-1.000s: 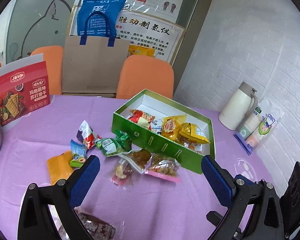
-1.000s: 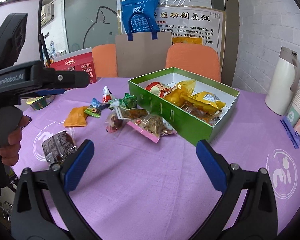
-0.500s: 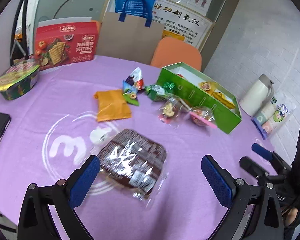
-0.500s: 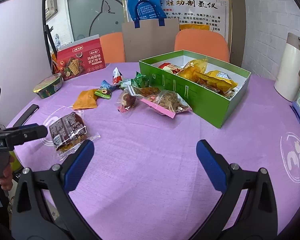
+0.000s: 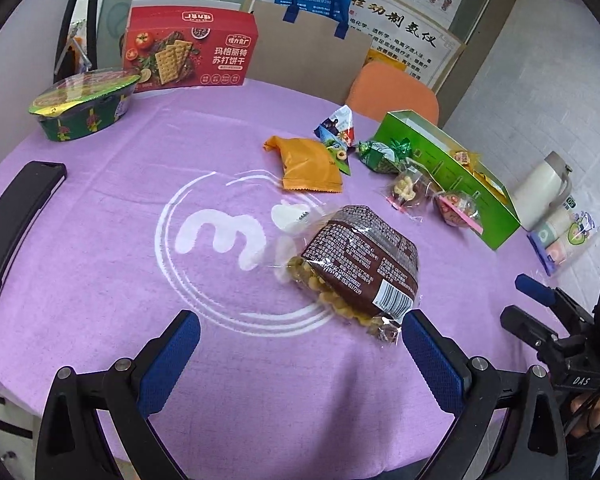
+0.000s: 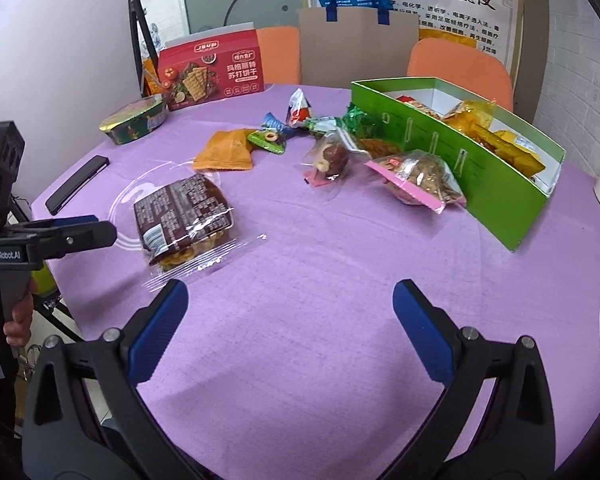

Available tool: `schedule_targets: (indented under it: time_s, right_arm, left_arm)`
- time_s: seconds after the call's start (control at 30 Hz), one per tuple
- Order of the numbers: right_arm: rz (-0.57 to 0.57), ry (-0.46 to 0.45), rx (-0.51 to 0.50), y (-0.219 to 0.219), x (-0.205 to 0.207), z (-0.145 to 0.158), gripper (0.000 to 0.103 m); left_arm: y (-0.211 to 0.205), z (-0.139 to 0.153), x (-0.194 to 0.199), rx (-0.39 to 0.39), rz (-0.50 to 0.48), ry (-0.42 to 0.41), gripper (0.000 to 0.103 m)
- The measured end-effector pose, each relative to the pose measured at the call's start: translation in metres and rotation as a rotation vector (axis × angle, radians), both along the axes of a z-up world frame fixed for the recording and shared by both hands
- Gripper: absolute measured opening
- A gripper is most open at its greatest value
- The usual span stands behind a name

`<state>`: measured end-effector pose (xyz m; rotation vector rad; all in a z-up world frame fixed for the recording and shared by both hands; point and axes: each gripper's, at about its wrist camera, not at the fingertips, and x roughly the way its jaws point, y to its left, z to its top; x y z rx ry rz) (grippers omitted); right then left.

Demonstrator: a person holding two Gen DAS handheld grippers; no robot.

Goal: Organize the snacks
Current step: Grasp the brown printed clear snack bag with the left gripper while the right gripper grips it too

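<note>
Both grippers empty, loose snacks not yet boxed

Left gripper (image 5: pixel 296 354) hangs with jaws spread, holding nothing — the brown clear-windowed biscuit packet (image 5: pixel 360 264) lies just ahead at 1 o'clock, probably the next pick. Right gripper (image 6: pixel 290 322) is likewise spread and empty over bare purple tablecloth (image 6: pixel 320 280). Farther out at 12 lie the orange foil pouch (image 6: pixel 224 150) and small wrapped sweets; at 2 o'clock the open green cardboard box (image 6: pixel 496 192) already holds yellow packets — evidently the collecting place.
</note>
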<state>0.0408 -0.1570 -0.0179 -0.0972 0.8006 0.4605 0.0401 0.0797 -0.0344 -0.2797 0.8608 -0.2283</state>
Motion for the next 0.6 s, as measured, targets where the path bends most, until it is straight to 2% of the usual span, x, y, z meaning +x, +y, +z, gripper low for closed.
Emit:
schedule_targets:
  time_s: [0.17,0.37,0.43,0.47,0.5,0.53,0.6]
  right_arm:
    - [0.016,0.015,-0.013,0.005,-0.003,-0.005,0.102]
    - [0.062,0.051,0.015,0.014,-0.006,-0.009,0.102]
    - [0.075,0.056,0.017,0.019,-0.006,-0.011,0.102]
    - [0.079,0.059,0.018,0.021,-0.005,-0.012,0.102]
    - [0.082,0.063,0.021,0.022,-0.005,-0.013,0.102]
    - [0.084,0.069,0.025,0.024,-0.004,-0.014,0.102]
    - [0.087,0.077,0.031,0.024,-0.004,-0.016,0.102]
  left_arm:
    - [-0.007,0.010,0.022,-0.013,-0.054,-0.032,0.098]
    - [-0.021,0.003,0.050,0.005,-0.096,0.000,0.097]
    - [-0.022,-0.003,0.054,-0.030,-0.118,0.020,0.077]
    - [-0.023,-0.005,0.055,-0.040,-0.131,0.031,0.063]
    - [-0.023,-0.006,0.054,-0.062,-0.145,0.035,0.054]
    - [-0.024,-0.007,0.053,-0.081,-0.156,0.041,0.049]
    - [-0.027,-0.006,0.052,-0.084,-0.173,0.044,0.028]
